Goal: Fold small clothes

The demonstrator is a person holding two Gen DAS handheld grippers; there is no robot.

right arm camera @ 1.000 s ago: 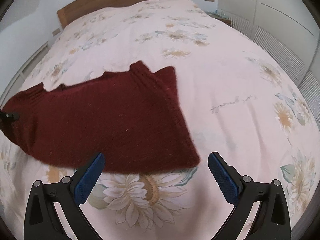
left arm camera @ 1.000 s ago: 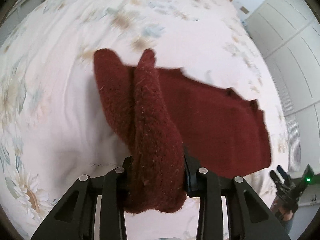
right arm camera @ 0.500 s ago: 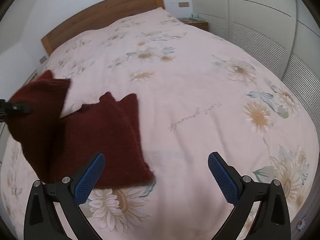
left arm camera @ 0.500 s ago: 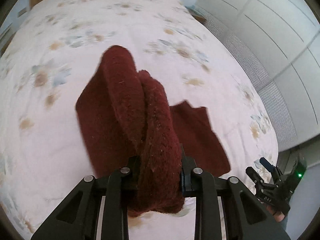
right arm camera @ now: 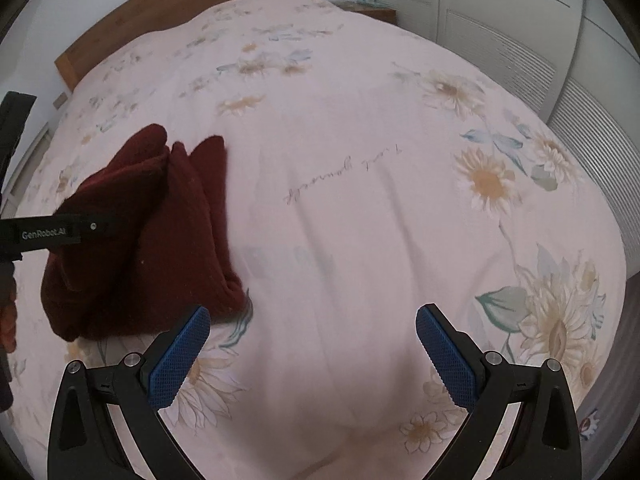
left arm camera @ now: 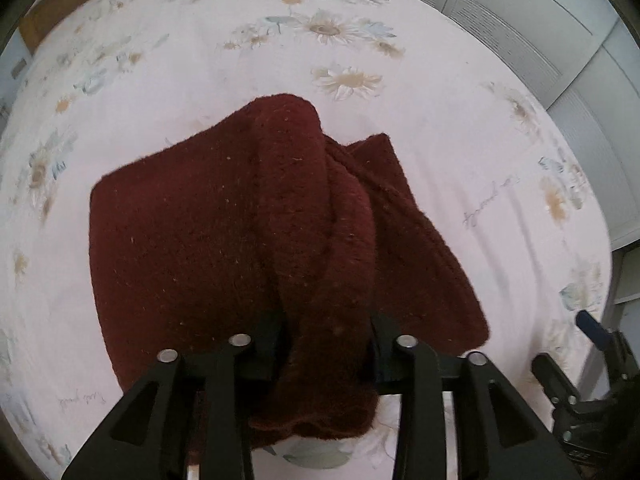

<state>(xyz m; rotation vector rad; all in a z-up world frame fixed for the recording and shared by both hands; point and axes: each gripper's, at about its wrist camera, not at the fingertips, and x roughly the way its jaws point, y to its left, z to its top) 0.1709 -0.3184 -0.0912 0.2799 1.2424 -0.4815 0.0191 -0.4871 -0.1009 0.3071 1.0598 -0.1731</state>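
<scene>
A dark red knitted garment (left arm camera: 224,240) lies folded over on the flowered bedspread (left arm camera: 160,80). My left gripper (left arm camera: 326,344) is shut on a bunched edge of it and holds that edge over the rest of the garment. In the right wrist view the garment (right arm camera: 160,232) sits at the left, with the left gripper's black body (right arm camera: 44,234) in front of it. My right gripper (right arm camera: 312,352) is open and empty, with blue pads (right arm camera: 180,356), above the bare bedspread (right arm camera: 360,240) to the right of the garment. It also shows at the lower right of the left wrist view (left arm camera: 592,364).
The bed has a wooden headboard (right arm camera: 180,24) at the far end. White louvred wardrobe doors (right arm camera: 520,52) stand along the right side. A small bedside table (right arm camera: 372,10) is beside the headboard.
My left gripper has carried the held edge to the right across the garment, so the spread-out garment is now folded into a narrower pile. The right gripper stayed open and drew away to the right.
</scene>
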